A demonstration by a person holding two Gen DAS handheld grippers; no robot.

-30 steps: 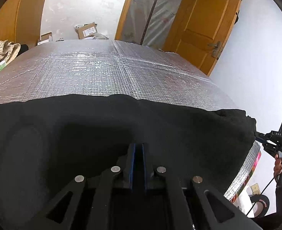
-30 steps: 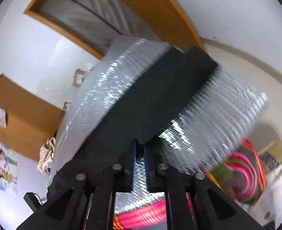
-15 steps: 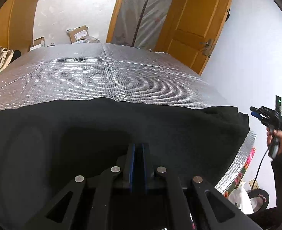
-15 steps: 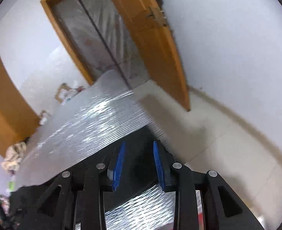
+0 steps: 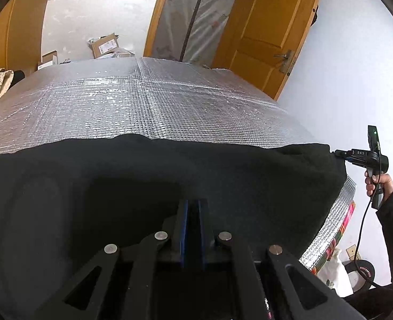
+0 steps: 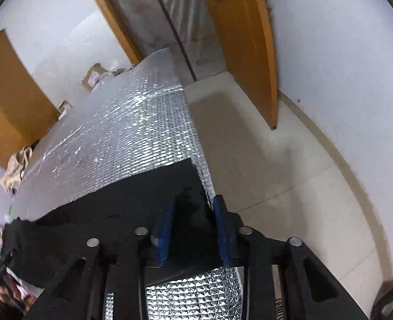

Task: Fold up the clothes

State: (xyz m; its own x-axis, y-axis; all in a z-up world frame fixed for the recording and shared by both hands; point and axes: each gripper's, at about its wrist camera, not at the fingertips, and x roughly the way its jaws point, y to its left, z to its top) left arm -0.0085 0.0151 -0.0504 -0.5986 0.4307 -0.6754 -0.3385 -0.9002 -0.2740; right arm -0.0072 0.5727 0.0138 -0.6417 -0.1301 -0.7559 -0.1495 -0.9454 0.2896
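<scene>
Black garment between right fingers

The black cloth covers the near part of the shiny silver bench and runs off the left edge of the left view, the left tool hides the cloth under it, and the cream pile by the bench is blurry.

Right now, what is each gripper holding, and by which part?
The left gripper pinches the black garment at its near edge. The right gripper is closing around the garment's corner, pads not yet pressing.
</scene>
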